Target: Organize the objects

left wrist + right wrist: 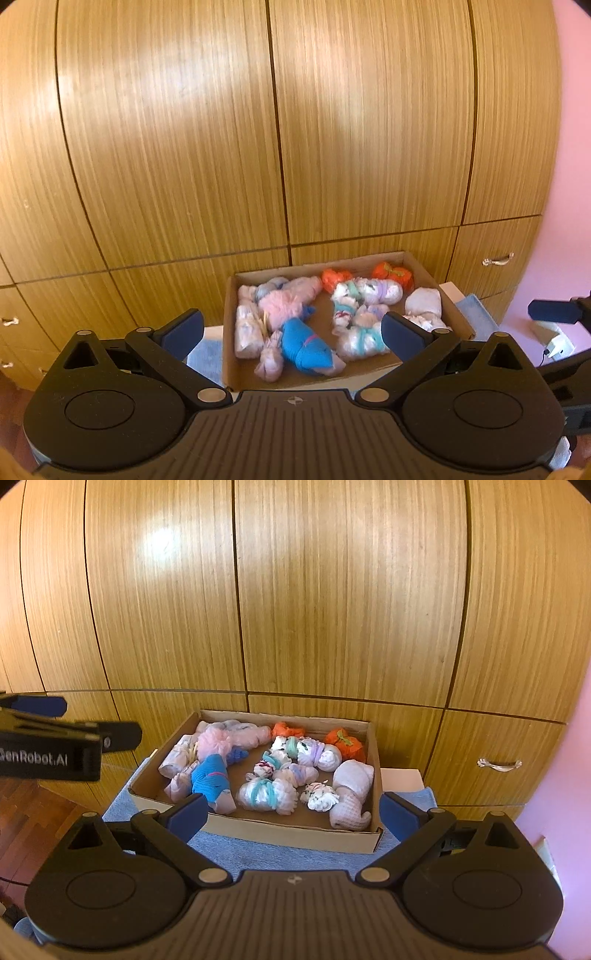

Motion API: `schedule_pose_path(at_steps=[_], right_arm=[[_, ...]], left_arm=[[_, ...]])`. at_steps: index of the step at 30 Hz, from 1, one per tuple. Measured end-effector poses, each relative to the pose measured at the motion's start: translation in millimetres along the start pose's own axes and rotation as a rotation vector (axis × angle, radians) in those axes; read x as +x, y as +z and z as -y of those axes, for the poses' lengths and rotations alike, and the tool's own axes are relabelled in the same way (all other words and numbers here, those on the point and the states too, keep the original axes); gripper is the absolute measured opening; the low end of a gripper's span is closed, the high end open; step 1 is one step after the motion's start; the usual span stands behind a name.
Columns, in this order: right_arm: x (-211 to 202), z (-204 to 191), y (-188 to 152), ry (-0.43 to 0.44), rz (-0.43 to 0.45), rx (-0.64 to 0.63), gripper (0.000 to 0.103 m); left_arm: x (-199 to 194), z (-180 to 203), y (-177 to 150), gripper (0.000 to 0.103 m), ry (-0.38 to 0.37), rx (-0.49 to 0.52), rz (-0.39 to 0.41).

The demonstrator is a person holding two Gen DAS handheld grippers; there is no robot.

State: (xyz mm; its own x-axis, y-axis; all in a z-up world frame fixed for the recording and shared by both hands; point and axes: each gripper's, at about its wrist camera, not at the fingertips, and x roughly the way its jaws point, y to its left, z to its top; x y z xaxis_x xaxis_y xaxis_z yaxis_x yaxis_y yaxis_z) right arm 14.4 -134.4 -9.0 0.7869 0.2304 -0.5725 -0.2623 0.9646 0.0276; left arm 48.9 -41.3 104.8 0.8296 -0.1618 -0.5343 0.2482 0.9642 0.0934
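Many soft knotted sock bundles [266, 794] in shallow cardboard box [291, 833].

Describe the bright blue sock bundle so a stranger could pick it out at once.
Find the cardboard box on the blue towel before the wooden wardrobe. In its near-left corner lies the bright blue sock bundle, the only saturated blue roll, crossed by a thin pink stripe, among pale neighbours.
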Motion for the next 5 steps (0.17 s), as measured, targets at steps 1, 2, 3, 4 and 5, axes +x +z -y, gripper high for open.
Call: schedule_pose_path(at_steps=[1,2,3,4,5], right_arm=[[0.9,-0.6,-0.3,0.001,-0.002,0.0,0.099],[2.0,-1.4,-0.6,0.003,-0.004,-0.001,0.099],[3.1,-1.8,-0.5,0.004,-0.006,-0.002,0.099],[3.9,-2.5,-0.6,0.005,-0.008,-0.002,0.099],[4.1,-3.1,-0.9,0.007,-0.009,-0.004,0.099]], left_arm=[[0.2,-0.7,0.9,0.102,0.006,-0.005,0.004],[0.9,-1.5,1.7,0.102,0.009,-0.007,0.005],[1.7,-2.3,2.4,0.102,0.0,-0.006,0.001],[3.2,-3.3,2.6,0.102,-0.013,-0.007,-0.01],[4.7,-5.0,3.0,0.102,-0.019,-0.015,-0.025]])
